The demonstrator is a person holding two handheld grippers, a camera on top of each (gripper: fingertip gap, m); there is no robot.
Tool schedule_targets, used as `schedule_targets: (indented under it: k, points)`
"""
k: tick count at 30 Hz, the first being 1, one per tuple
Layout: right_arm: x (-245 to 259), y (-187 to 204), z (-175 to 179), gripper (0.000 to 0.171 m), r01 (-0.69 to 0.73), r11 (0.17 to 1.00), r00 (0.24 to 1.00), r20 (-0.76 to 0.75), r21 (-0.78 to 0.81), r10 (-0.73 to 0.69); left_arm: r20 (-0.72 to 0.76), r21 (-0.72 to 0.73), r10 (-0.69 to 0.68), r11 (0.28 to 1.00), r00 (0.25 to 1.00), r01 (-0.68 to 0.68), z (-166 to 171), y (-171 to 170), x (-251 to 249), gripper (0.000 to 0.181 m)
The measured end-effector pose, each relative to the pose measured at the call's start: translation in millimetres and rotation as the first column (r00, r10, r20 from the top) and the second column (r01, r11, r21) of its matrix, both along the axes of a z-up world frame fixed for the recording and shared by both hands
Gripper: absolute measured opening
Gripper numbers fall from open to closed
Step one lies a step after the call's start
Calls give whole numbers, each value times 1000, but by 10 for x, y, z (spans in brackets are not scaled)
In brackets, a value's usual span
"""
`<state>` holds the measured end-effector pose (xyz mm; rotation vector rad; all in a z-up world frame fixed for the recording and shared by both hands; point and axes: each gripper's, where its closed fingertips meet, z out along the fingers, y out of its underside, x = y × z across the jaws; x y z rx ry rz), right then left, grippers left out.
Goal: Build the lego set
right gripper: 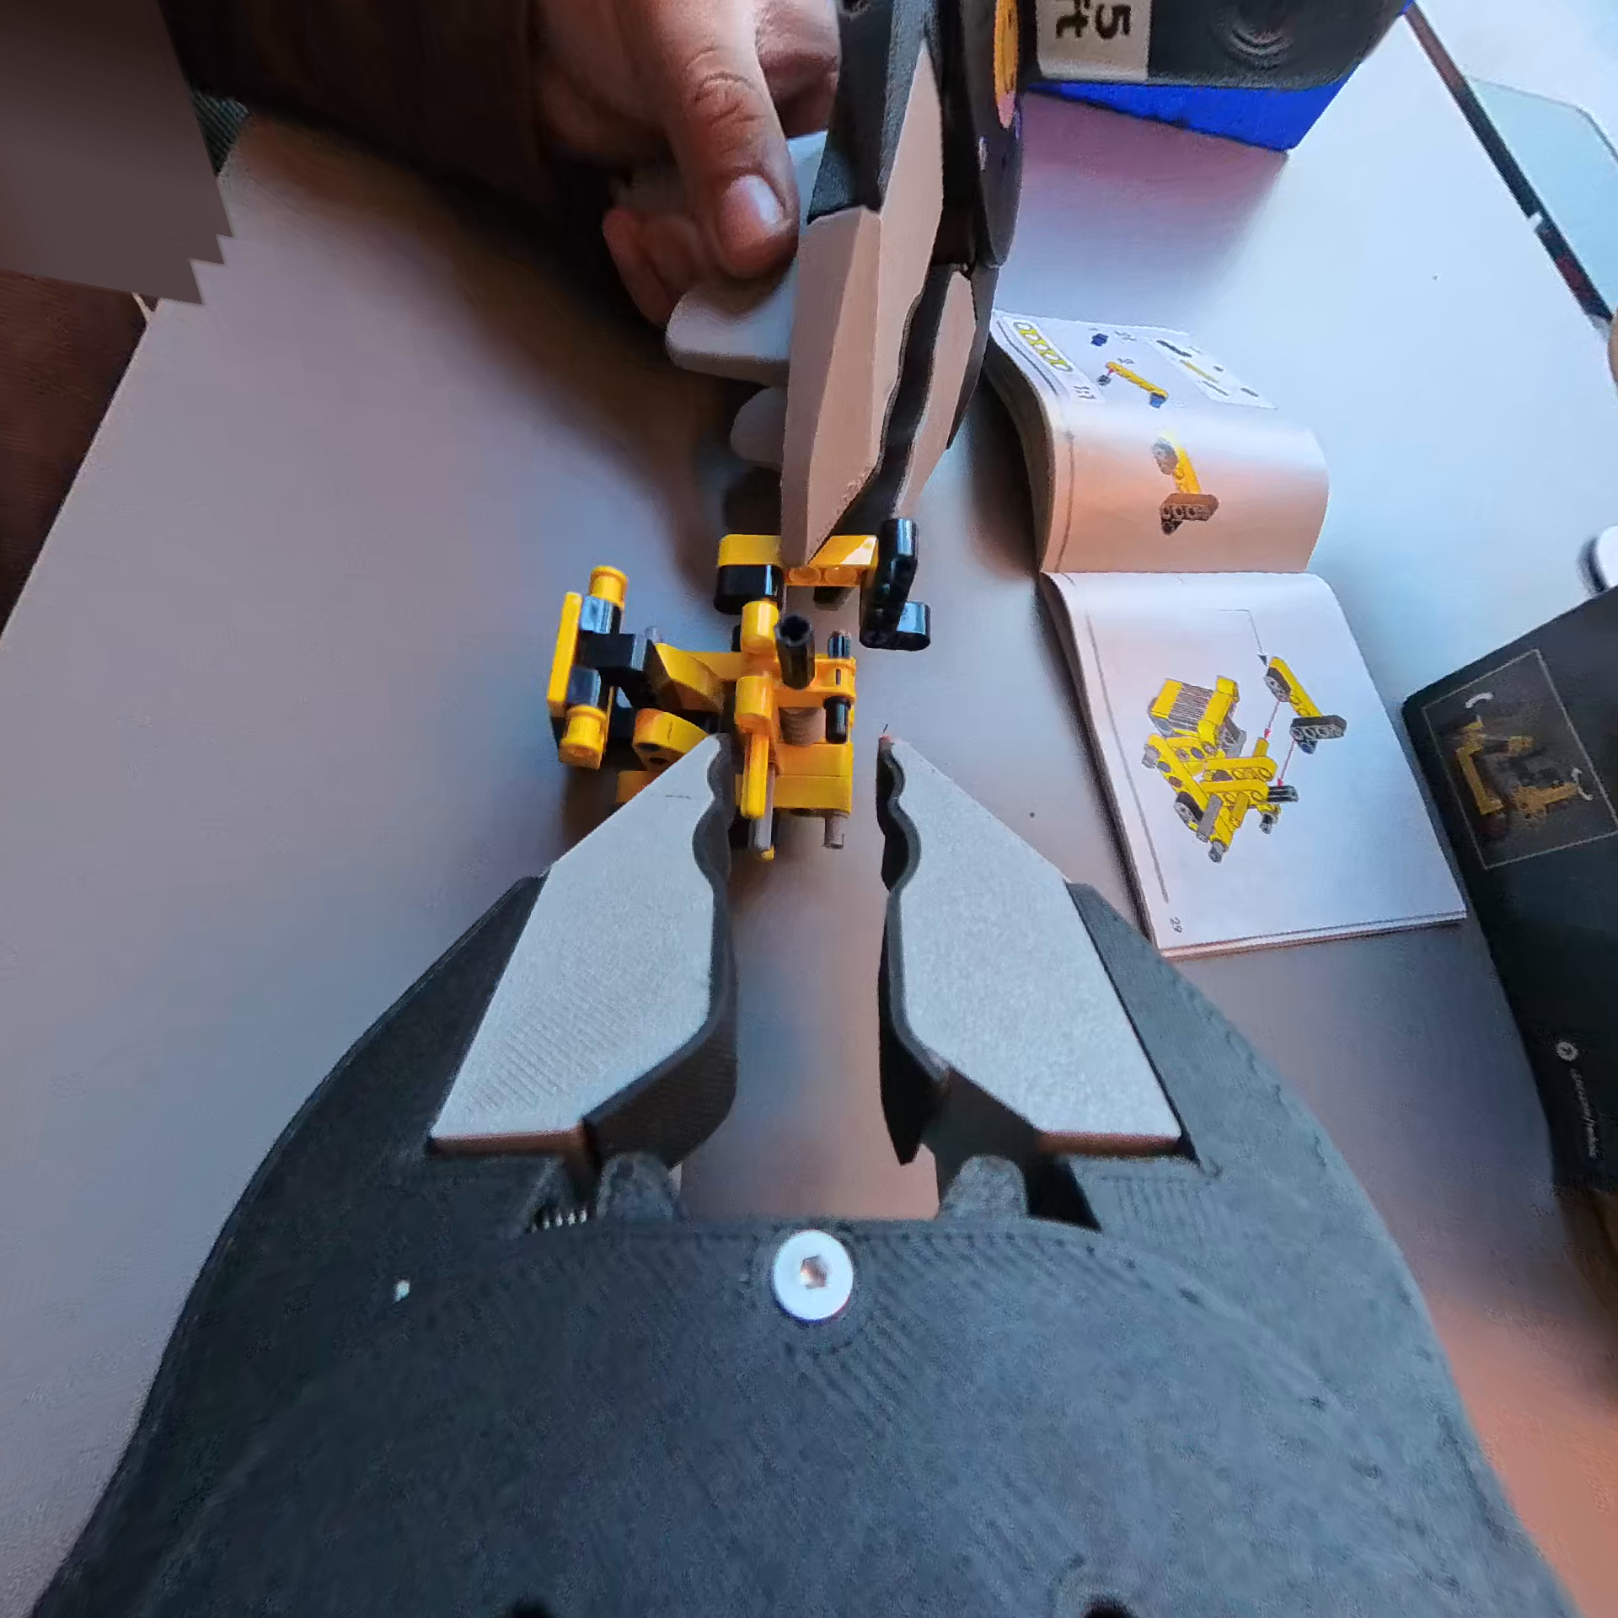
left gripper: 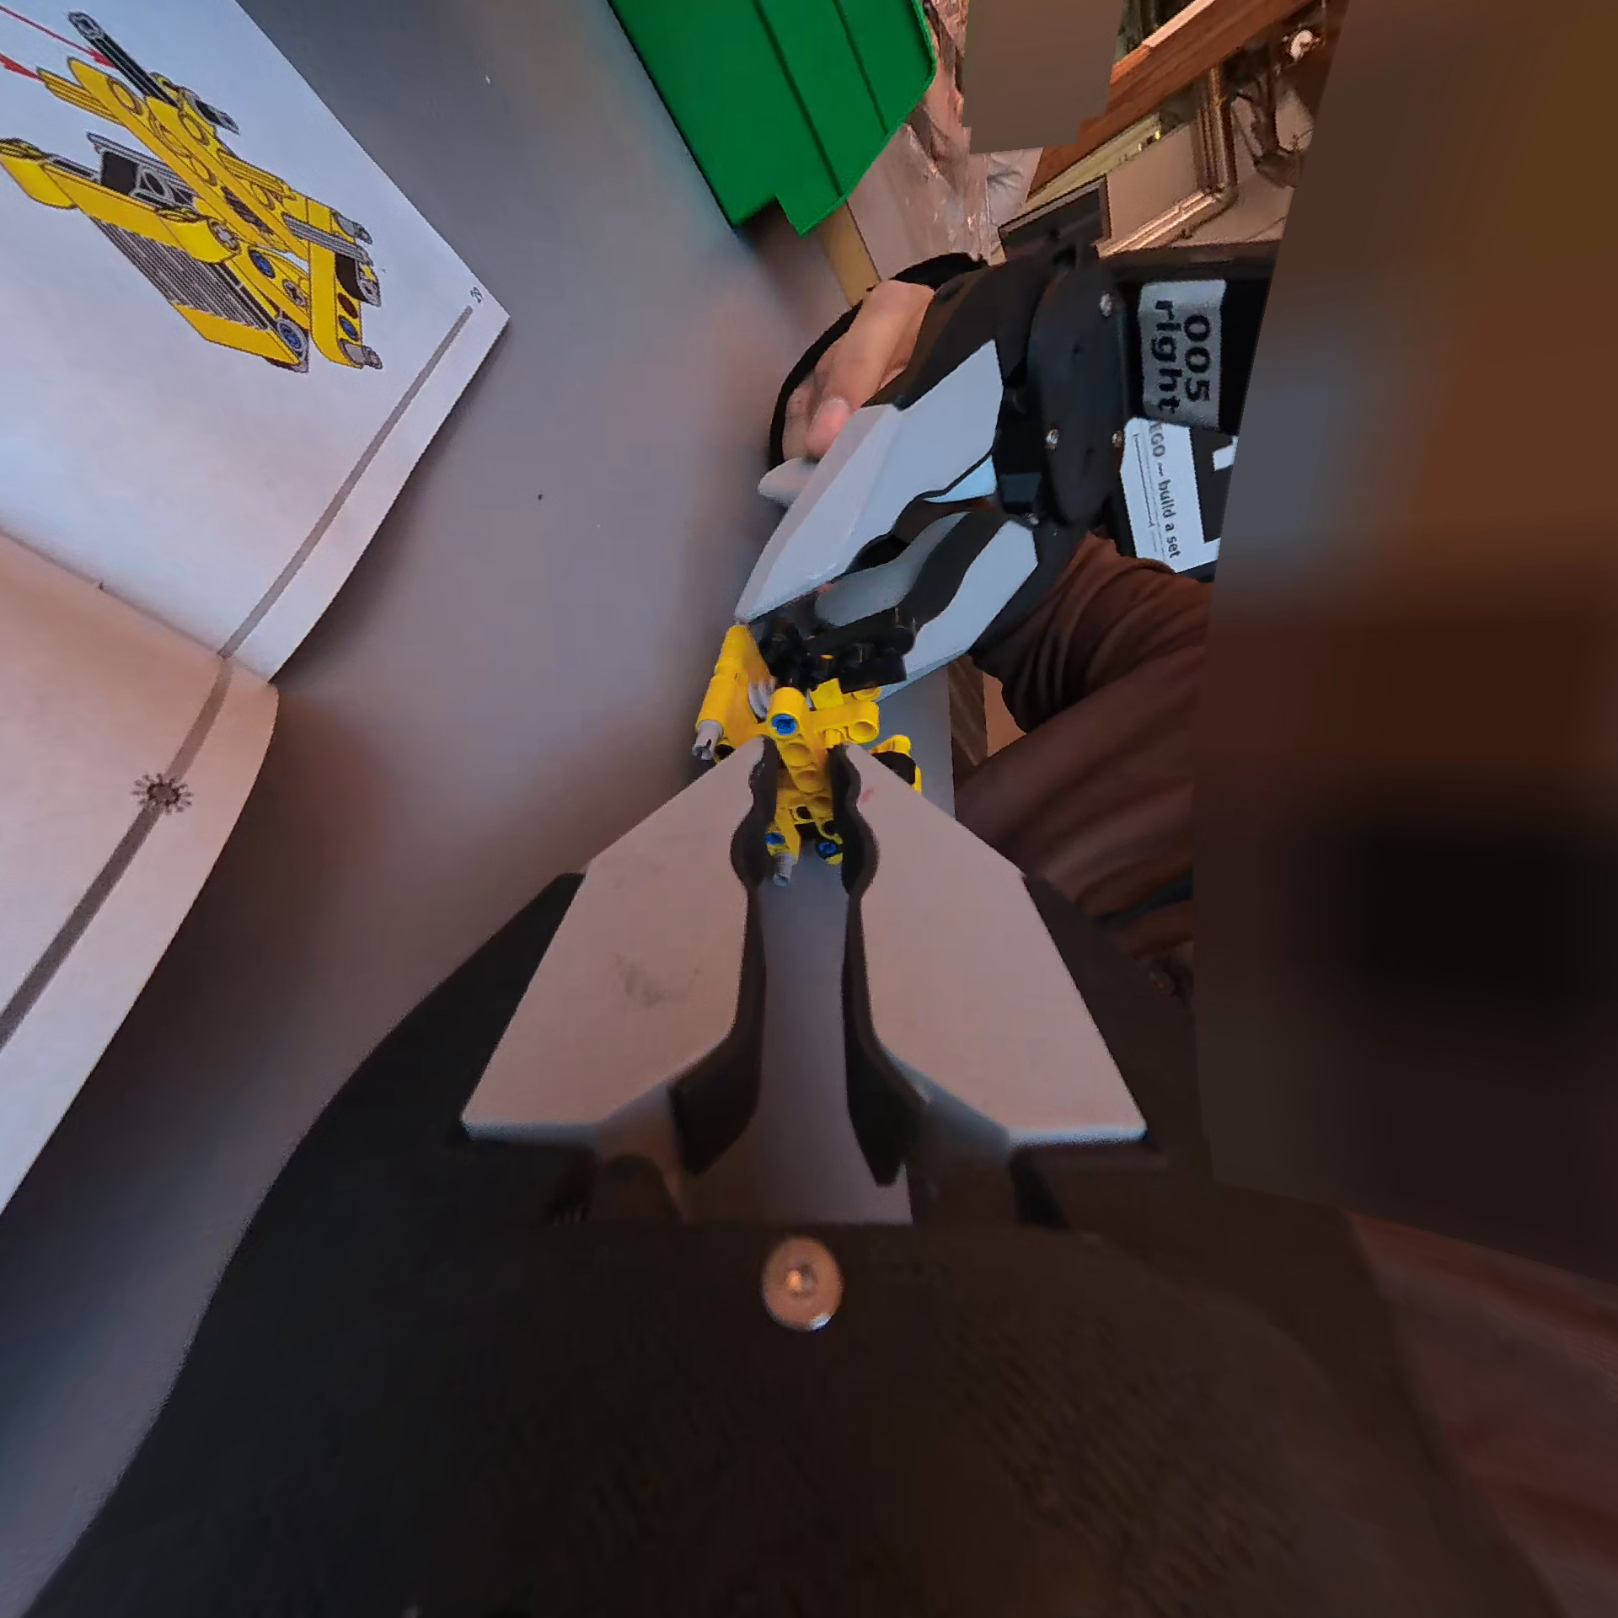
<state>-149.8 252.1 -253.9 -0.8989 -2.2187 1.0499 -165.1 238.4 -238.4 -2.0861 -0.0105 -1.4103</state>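
A small yellow and black lego model [right gripper: 727, 692] lies on the grey table [right gripper: 350, 613]. My left gripper [right gripper: 814, 552] comes down from above and is shut on a yellow beam at the model's far end. In the left wrist view my left gripper [left gripper: 801, 753] pinches the yellow model [left gripper: 805, 727]. My right gripper [right gripper: 801, 744] is open, its jaws straddling the model's near end. Its left finger is against the model and the right finger stands apart. It also shows in the left wrist view [left gripper: 832, 652] around the model's black part.
An open instruction booklet [right gripper: 1243, 762] lies right of the model and shows in the left wrist view [left gripper: 219, 394]. A black box [right gripper: 1532, 832] lies at the far right. A green bin [left gripper: 788, 96] stands at the back. The table edge [left gripper: 941, 770] runs close beside the model.
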Motion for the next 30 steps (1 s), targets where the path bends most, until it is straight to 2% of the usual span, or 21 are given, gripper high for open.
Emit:
schedule_targets:
  k: [1,5,10,17,30]
  points:
    - [3,-8,-7,28,-4,1000,1000,0,8,4,15,2,-14,1000,1000,14,15,-17,15,9]
    - [19,-24,6,20,-16,1000,1000,-15,15,17,52,-1,-31,1000,998,31,47,-95,20,10]
    - [26,-74,68,27,-35,999,999,-27,-37,34,49,-3,-53,999,997,54,46,-181,23,12]
    - [-2,-130,39,21,-43,998,999,3,-44,43,-7,-21,-98,995,995,98,-26,-212,121,10]
    - [5,-121,11,20,-28,999,999,27,-32,28,9,-4,-62,998,998,62,7,-170,135,5]
